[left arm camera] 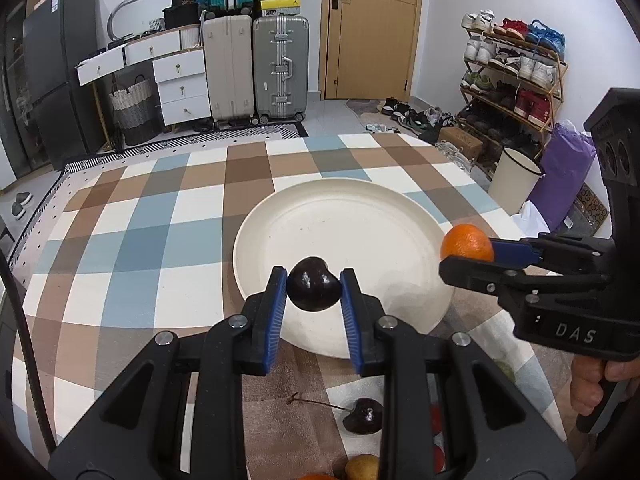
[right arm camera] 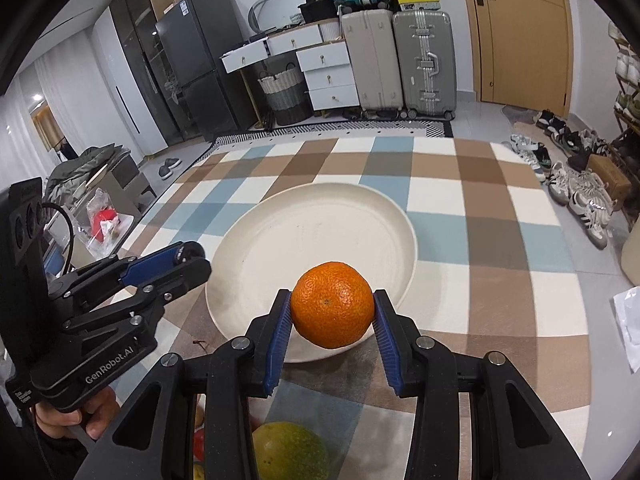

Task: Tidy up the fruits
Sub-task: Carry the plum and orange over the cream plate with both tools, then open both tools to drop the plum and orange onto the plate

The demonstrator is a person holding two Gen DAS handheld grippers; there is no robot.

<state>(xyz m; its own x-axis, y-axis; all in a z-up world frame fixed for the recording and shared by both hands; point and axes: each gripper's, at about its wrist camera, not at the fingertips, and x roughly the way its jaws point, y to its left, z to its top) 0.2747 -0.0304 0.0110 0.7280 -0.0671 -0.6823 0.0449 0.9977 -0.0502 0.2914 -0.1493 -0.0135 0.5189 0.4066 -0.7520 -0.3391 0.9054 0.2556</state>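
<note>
Gripping a dark cherry (left arm camera: 314,289), the left gripper (left arm camera: 313,292) hangs over the near rim of the white plate (left arm camera: 344,216). The right gripper (right arm camera: 332,312) clamps an orange (right arm camera: 332,305) above the plate's near right edge.

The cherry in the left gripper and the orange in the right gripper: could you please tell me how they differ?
Colour: the cherry is dark, nearly black; the orange is bright orange. Surface: the cherry is smooth and glossy, the orange dimpled and matte. Size: the cherry looks smaller, so the left gripper has its jaws closer together than the right gripper. Both fruits are clamped between blue pads above the near rim of the white plate.
</note>
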